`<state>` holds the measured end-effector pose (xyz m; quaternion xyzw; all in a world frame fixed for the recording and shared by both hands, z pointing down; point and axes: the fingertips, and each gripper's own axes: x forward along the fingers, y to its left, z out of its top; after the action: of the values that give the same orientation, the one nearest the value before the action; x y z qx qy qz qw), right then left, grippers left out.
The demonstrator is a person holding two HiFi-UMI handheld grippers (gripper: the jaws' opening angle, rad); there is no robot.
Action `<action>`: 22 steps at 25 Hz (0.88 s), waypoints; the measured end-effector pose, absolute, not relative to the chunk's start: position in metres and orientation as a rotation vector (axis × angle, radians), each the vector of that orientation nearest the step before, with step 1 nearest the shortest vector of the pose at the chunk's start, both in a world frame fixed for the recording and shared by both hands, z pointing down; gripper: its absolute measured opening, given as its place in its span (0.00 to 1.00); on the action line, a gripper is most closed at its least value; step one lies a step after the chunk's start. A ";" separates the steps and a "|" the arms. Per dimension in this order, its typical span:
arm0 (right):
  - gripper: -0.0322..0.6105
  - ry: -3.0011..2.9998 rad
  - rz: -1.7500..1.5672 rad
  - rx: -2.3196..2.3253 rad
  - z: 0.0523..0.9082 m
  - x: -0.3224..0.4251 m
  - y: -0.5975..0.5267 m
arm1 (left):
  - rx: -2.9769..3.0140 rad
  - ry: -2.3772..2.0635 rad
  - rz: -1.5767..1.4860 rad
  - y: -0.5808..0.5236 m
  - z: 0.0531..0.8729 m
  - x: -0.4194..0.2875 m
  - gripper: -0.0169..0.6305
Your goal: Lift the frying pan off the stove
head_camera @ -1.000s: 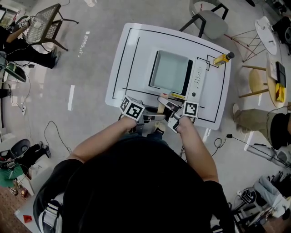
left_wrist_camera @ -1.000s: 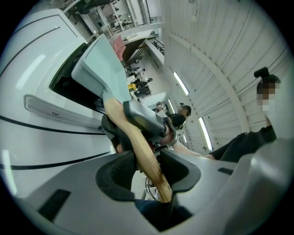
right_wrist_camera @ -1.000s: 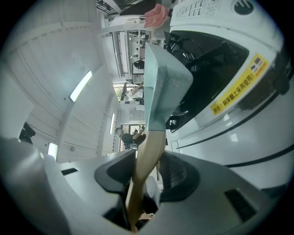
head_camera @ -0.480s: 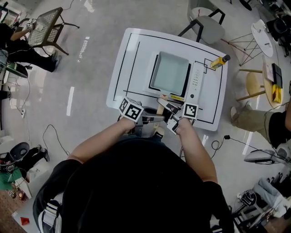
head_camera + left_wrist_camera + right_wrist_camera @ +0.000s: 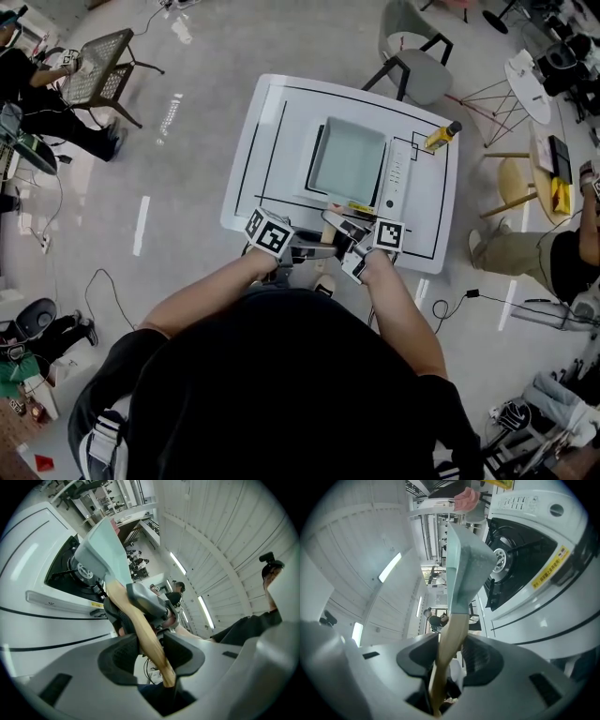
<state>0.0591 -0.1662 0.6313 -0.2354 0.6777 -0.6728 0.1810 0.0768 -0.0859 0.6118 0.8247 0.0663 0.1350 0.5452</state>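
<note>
A square pale-green frying pan [image 5: 348,158] with a wooden handle [image 5: 328,231] hangs over the black gas stove [image 5: 397,170] on the white table [image 5: 258,159]. My left gripper [image 5: 317,250] is shut on the handle from the left, and my right gripper [image 5: 343,232] is shut on it from the right. In the left gripper view the handle [image 5: 140,625] runs between the pads [image 5: 117,656] up to the tilted pan [image 5: 101,550], which is held above the burner [image 5: 77,571]. In the right gripper view the handle [image 5: 451,637] is clamped, with the pan [image 5: 464,559] raised beside the burner [image 5: 508,559].
A yellow bottle [image 5: 441,136] lies at the table's far right corner. The stove's control strip [image 5: 395,174] runs along its right side. A grey chair [image 5: 412,56] stands behind the table, wooden stools [image 5: 516,178] to the right, and seated people at both sides.
The head view has drifted, so the table sits higher and smaller in frame. Both grippers stay clamped on the handle, with the pan still over the stove.
</note>
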 end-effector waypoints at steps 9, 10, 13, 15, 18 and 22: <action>0.29 1.921 -1.877 -0.682 0.618 0.056 -0.159 | 1.968 0.179 0.309 -0.078 0.600 0.073 0.28; 0.29 1.919 -1.879 -0.685 0.617 0.056 -0.157 | 1.968 0.182 0.311 -0.077 0.599 0.073 0.29; 0.29 1.915 -1.879 -0.687 0.613 0.056 -0.152 | 1.968 0.187 0.308 -0.072 0.595 0.072 0.29; 0.29 1.914 -1.879 -0.694 0.611 0.055 -0.149 | 1.970 0.189 0.303 -0.069 0.593 0.071 0.29; 0.29 1.915 -1.872 -0.695 0.607 0.053 -0.147 | 1.977 0.191 0.301 -0.067 0.591 0.068 0.28; 0.29 1.920 -1.862 -0.707 0.603 0.050 -0.144 | 1.981 0.203 0.296 -0.064 0.586 0.064 0.29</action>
<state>0.0497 -0.1438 0.6026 -0.2510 0.6819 -0.6612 0.1866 0.0642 -0.0641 0.5857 0.8314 0.0850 0.1243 0.5348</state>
